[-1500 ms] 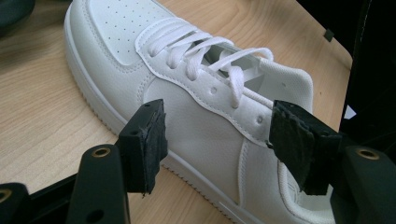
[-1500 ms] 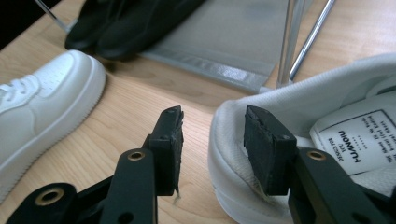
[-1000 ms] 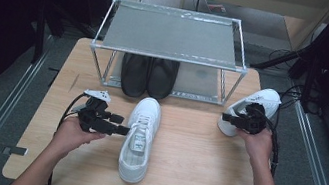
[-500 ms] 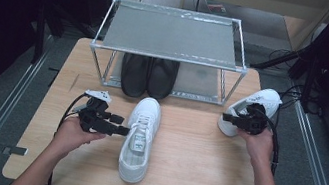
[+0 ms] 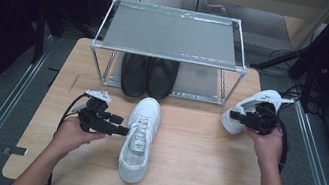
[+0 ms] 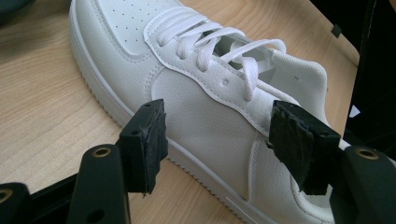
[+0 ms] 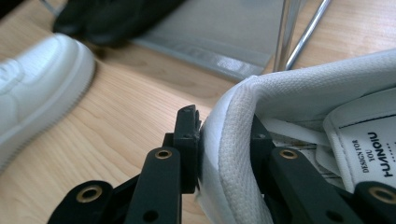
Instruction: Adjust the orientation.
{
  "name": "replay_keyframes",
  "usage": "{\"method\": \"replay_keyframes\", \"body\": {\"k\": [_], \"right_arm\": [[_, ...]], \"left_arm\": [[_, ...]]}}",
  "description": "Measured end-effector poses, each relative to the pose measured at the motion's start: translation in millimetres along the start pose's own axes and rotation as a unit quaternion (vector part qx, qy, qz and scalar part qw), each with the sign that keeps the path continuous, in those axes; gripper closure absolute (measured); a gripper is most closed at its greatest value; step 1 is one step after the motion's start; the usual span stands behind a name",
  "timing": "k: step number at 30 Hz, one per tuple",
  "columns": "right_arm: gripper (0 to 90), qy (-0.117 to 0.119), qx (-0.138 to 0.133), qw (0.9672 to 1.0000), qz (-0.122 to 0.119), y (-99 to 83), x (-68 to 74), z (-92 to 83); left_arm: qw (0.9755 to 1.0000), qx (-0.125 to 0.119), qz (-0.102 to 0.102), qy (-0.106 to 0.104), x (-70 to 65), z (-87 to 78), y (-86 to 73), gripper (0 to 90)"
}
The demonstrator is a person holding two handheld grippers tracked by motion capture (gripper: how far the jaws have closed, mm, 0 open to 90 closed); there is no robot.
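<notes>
The white sneaker at the right (image 5: 251, 109) sits at the right edge of the high view, tilted with its heel up, just right of the metal rack's (image 5: 172, 35) front right leg. The right tongs (image 5: 243, 118) are clamped on its padded collar: in the right gripper view (image 7: 224, 154) one pad presses the outside of the collar wall and the other the inside, and the jaws have just been closing on it. The insole lettering shows at the right of that view.

The second white sneaker (image 5: 140, 136) lies flat at the centre of the bench (image 5: 198, 179), toe towards the rack. The left tongs (image 5: 118, 126) sit just left of it, jaws spread; in the left gripper view (image 6: 219, 144) the pads stand apart before the shoe's side panel without pressing it.

A pair of black shoes (image 5: 149, 76) rests on the rack's lower shelf, upper centre of the high view
</notes>
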State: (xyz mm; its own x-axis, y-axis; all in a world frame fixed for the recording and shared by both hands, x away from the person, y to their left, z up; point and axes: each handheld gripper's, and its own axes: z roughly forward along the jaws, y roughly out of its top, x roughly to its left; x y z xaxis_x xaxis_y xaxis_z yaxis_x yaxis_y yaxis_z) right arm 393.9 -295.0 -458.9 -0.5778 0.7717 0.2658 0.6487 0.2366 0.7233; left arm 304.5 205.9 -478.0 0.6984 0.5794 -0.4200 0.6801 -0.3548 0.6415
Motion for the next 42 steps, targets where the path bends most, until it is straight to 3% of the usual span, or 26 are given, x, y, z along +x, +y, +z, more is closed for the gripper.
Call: {"method": "replay_keyframes", "body": {"k": [7, 17, 33, 42], "right_arm": [[74.7, 0.025, 0.000, 0.9997, 0.007, -0.5, 13.2, -9.9], [74.6, 0.055, 0.024, 0.9981, -0.011, -7.1, 54.3, -14.2], [75.1, 0.090, 0.065, 0.9932, -0.037, -27.0, 119.6, 5.1], [75.5, 0.109, 0.085, 0.9895, -0.042, -37.5, 144.4, 15.1]], "left_arm": [[1.0000, -0.001, 0.000, -0.001, 0.2, -0.7, 0.0, 37.2], [1.0000, -0.004, -0.001, -0.004, 0.7, -2.0, -0.3, 37.2], [1.0000, 0.002, -0.003, -0.003, 0.1, -0.6, 0.6, 37.5], [1.0000, 0.002, -0.002, -0.002, 0.3, -0.6, 0.6, 37.8]]}}
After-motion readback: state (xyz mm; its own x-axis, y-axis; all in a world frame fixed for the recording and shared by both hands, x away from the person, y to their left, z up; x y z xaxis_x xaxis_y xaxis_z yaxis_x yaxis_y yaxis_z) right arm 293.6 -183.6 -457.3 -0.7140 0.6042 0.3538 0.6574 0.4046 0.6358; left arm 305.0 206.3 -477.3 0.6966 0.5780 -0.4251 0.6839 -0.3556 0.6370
